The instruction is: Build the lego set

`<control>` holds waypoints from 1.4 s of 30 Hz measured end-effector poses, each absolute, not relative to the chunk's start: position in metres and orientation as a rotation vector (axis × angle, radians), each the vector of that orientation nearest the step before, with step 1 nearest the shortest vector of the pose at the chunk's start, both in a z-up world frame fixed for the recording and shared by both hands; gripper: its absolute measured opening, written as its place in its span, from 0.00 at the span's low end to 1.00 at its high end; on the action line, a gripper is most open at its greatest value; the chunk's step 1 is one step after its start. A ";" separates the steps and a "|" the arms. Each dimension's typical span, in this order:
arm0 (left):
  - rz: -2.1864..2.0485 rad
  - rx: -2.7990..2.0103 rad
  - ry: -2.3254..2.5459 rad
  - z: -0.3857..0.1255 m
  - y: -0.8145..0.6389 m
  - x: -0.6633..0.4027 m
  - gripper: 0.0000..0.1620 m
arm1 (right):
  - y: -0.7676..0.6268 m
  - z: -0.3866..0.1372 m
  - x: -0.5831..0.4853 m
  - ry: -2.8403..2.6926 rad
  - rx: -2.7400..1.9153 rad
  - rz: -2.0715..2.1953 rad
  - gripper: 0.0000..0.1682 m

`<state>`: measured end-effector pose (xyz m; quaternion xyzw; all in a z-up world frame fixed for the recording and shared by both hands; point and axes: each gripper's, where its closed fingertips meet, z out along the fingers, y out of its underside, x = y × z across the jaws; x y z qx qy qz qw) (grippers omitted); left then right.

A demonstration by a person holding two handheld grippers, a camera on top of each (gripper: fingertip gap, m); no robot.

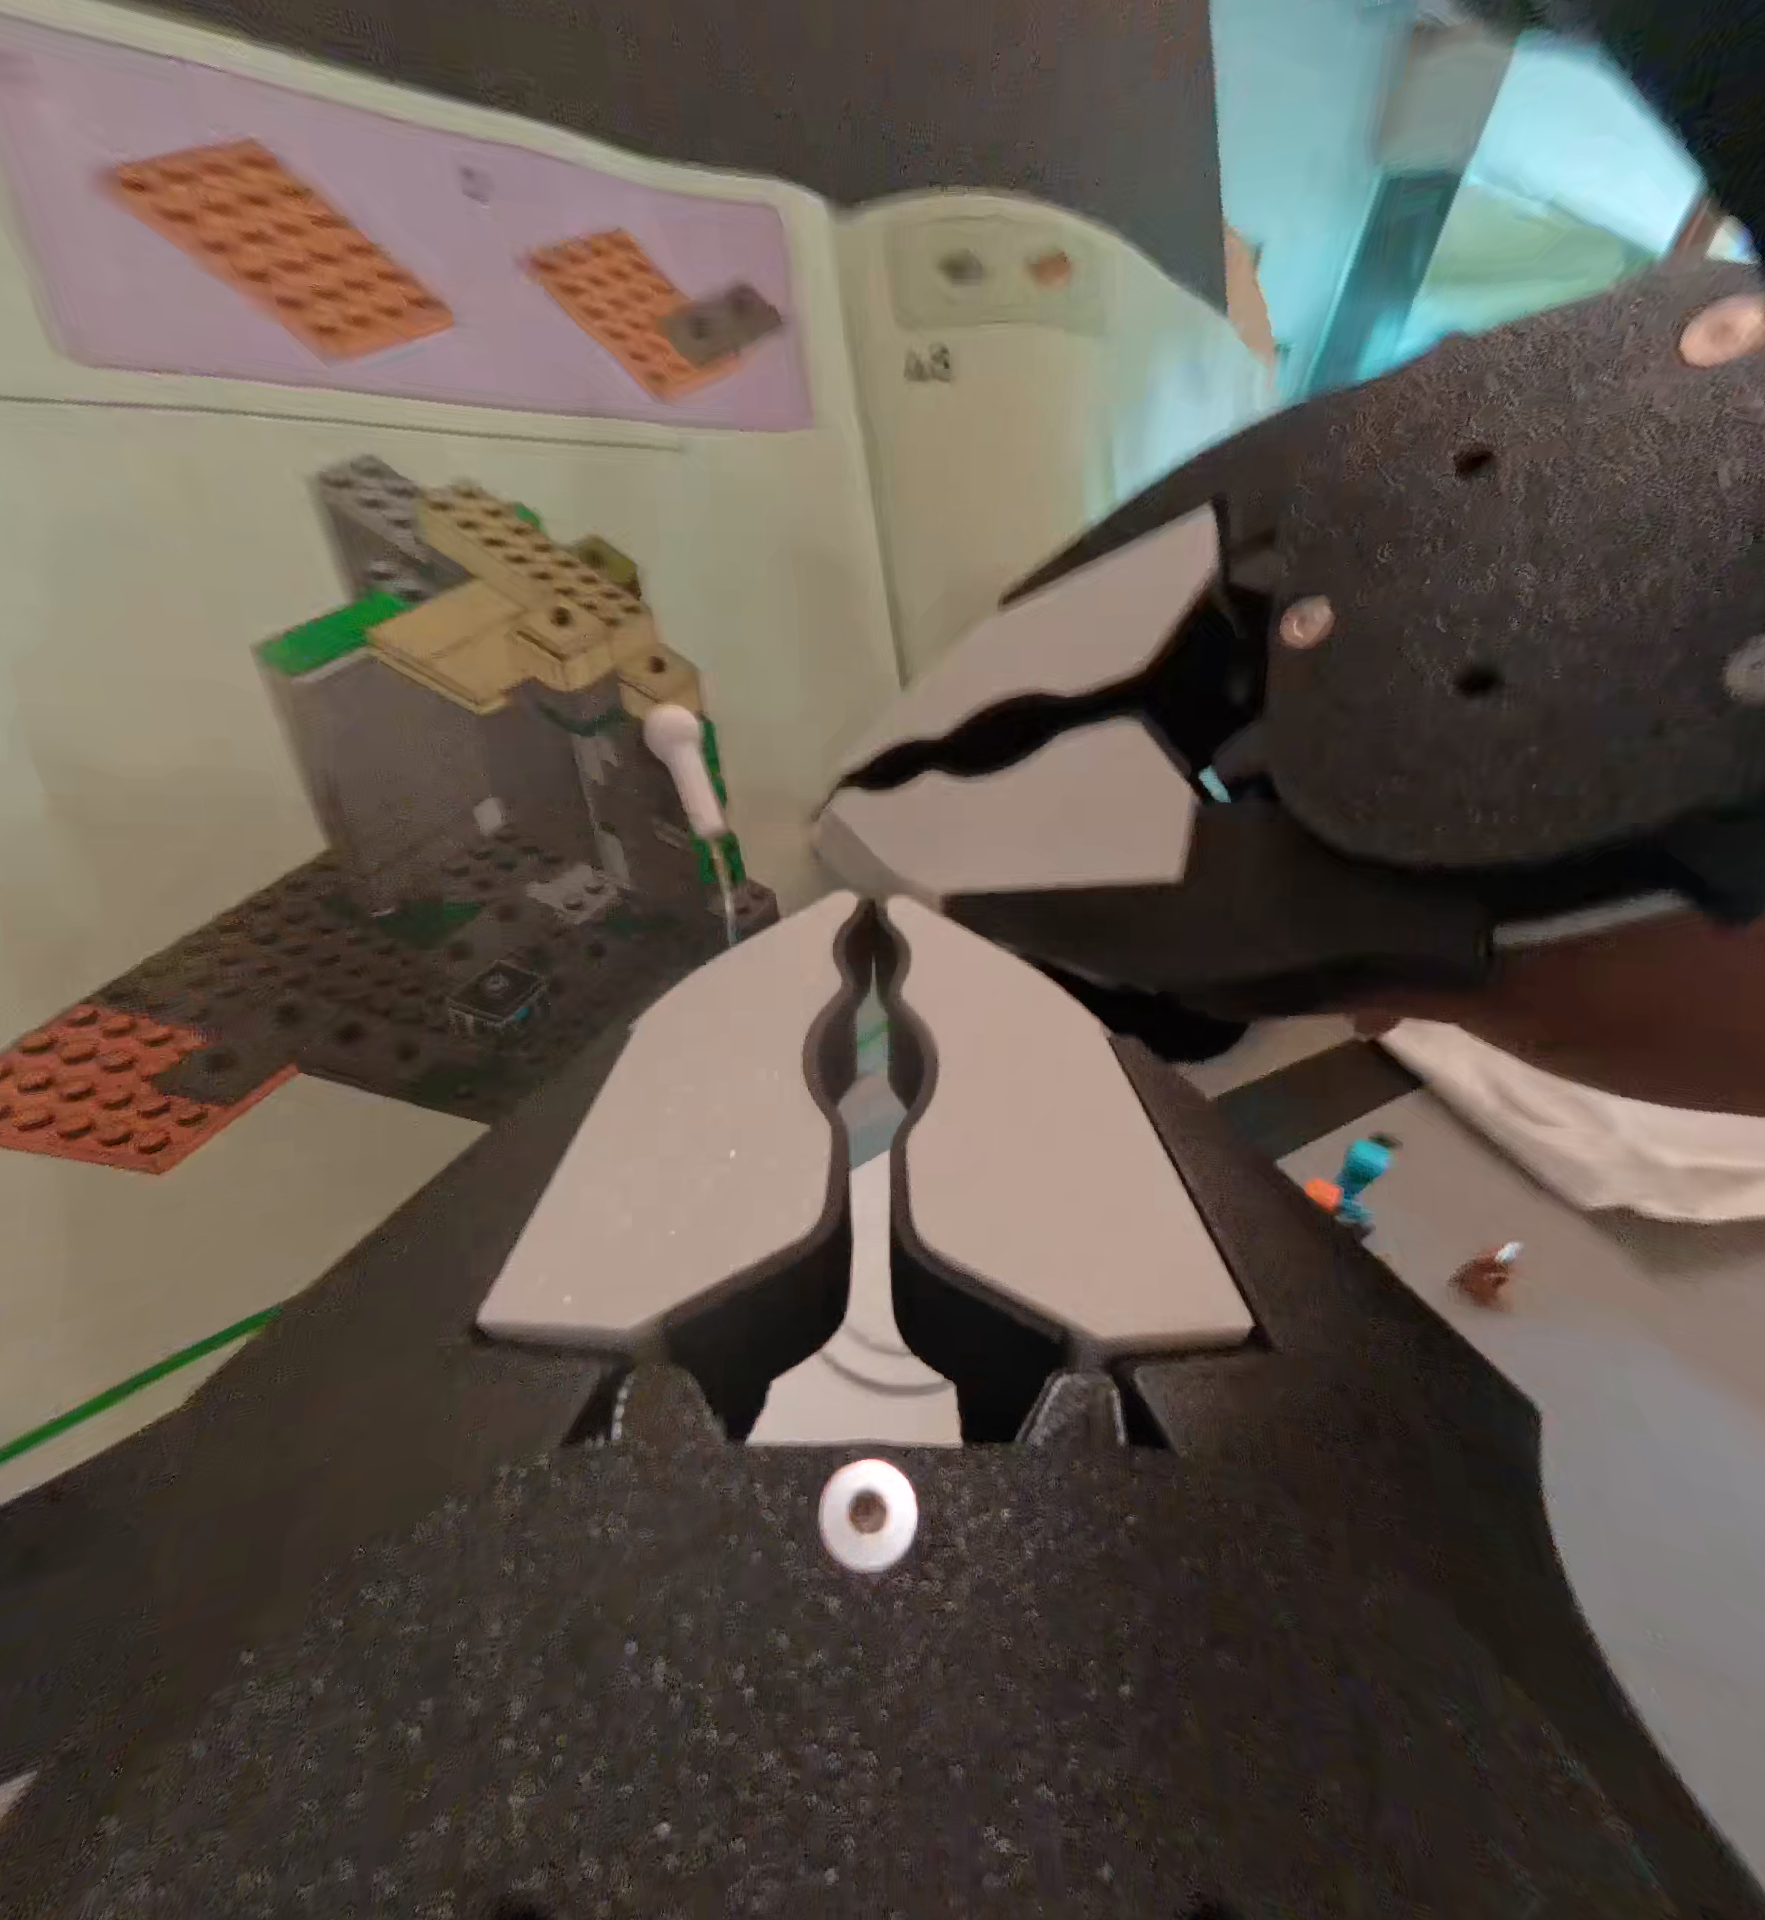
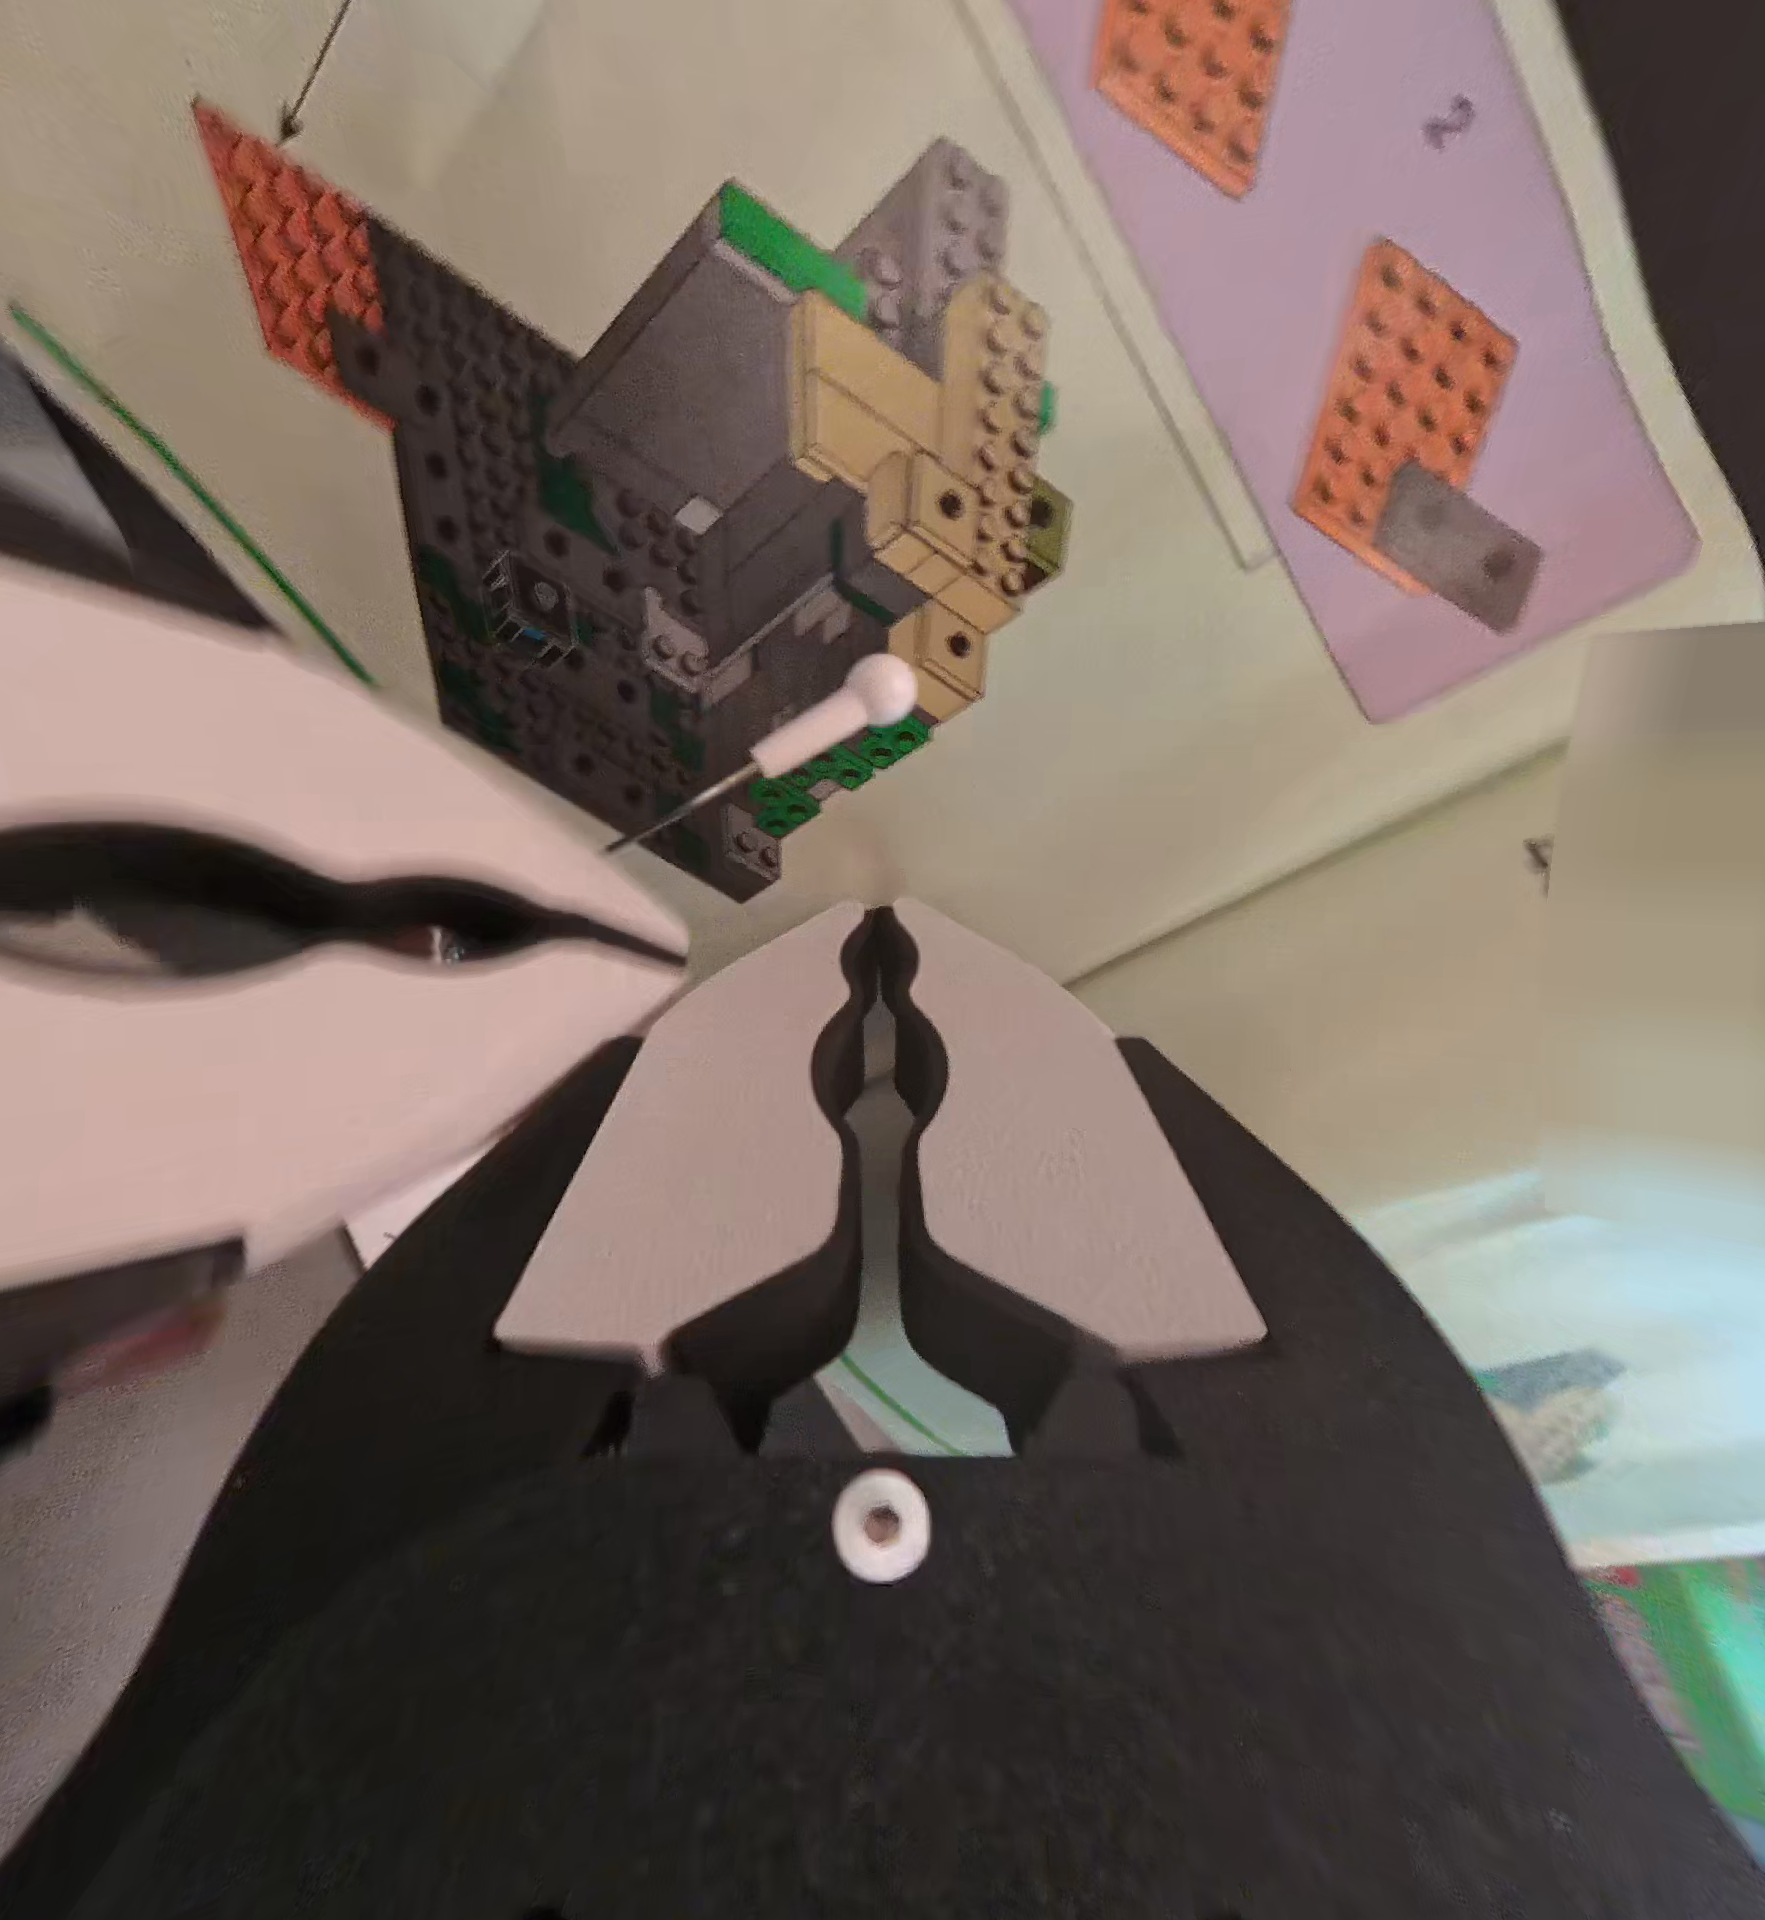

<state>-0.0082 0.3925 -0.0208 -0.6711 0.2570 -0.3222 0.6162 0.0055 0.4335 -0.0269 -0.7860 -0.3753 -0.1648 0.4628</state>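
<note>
Booklet [image 1: 410,727] open just ahead of both claws, page showing a printed model on a dark plate with an orange plate at its corner. Lilac panel [image 1: 390,239] above it in the left view shows orange plates. White-headed pin [image 1: 689,764] sticks into the page at the printed model, just ahead and left of the left claw's tips; in the right view the pin [image 2: 836,727] sits just above the right claw's tips.

Left claw [image 1: 870,920] nearly closed, tips almost touching, nothing visible between the tips. Right claw [image 1: 842,795] comes in from the right in the left view, tips just above and beside the left claw's tips, narrow wavy gap only. In the right view the right claw [image 2: 878,920] is likewise almost shut with no piece seen in it, and the left claw [image 2: 675,948] enters from the left, blurred, tip near the right claw's tip. Cannot tell if the two claws touch.

Right of the left claw, on the grey table [image 1: 1636,1455]: teal figure [image 1: 1361,1179] and small brown piece [image 1: 1486,1273], well apart from the claws. White sheet [image 1: 1584,1132] lies behind them.
</note>
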 end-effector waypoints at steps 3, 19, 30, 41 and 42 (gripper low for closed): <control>-0.559 -1.561 0.757 -0.030 0.391 0.003 0.00 | 0.431 -0.026 0.005 -0.838 -1.948 -0.245 0.00; -0.198 -1.564 0.814 -0.040 0.413 -0.020 0.06 | 0.407 -0.019 0.043 -0.686 -1.912 -0.107 0.00; 0.162 -1.265 1.245 -0.049 0.403 0.004 0.01 | 0.415 -0.034 0.064 -0.614 -1.936 -0.032 0.00; 0.372 -1.116 1.297 -0.048 0.400 0.001 0.01 | 0.410 -0.029 0.057 -0.688 -1.863 -0.021 0.00; 0.387 -1.105 1.302 -0.048 0.399 0.001 0.01 | 0.410 -0.022 0.051 -0.705 -1.836 -0.007 0.00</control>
